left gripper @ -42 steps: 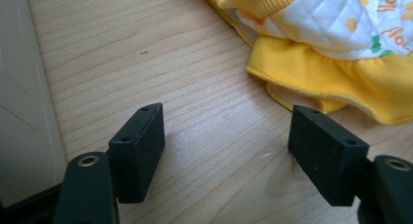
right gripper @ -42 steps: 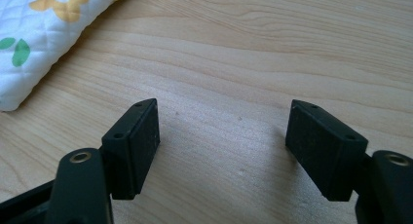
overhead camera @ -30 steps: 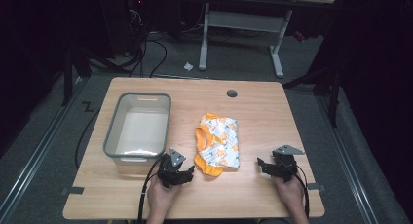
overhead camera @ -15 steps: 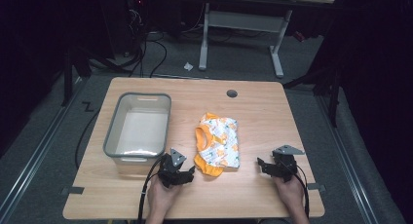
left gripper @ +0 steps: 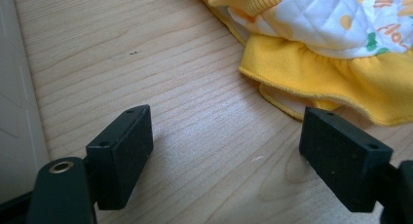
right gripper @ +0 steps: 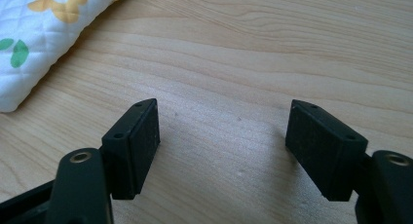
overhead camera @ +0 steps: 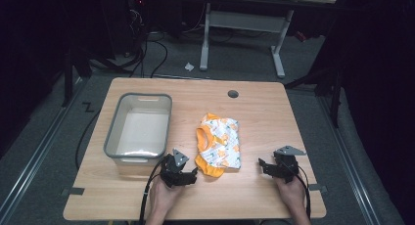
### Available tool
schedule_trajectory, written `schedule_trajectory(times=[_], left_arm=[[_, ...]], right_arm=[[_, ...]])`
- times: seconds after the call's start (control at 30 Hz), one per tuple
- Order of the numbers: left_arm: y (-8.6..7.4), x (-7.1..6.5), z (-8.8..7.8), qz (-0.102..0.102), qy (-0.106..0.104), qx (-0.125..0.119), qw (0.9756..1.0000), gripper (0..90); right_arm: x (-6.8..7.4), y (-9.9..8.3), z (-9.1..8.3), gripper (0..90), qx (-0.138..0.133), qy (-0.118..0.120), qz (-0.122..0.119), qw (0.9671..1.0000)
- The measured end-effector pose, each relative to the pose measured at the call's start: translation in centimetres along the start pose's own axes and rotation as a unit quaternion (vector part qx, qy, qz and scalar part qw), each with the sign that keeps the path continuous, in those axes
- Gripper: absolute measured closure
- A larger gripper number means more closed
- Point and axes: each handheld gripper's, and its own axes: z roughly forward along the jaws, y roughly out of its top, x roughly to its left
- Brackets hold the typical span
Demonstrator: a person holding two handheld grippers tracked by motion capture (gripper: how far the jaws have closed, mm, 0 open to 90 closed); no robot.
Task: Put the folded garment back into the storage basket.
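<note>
On the counter point(overhead camera: 274, 112) lay one garment point(overhead camera: 219, 144) and one bin point(overhead camera: 117, 137); left tongs point(overhead camera: 188, 175), jaws just widening, and right tongs point(overhead camera: 264, 165) both gaped empty.

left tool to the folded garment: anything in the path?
Nothing visible. The left tool sits on the table just off the folded garment's near yellow edge, with bare wood between its open jaws and that edge; the jaws have just been opening, nothing between them. The bin stands off to the other side.
</note>
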Motion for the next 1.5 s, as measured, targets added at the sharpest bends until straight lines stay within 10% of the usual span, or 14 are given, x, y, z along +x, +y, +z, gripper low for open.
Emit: schedule_trajectory(times=[1.5], left_arm=[[4.8,-1.2,-1.0,-0.006,-0.078,-0.027,0.9966,24.6]], right_arm=[[0.0,0.0,0.0,28.6,0.0,0.0,0.0,1.0]])
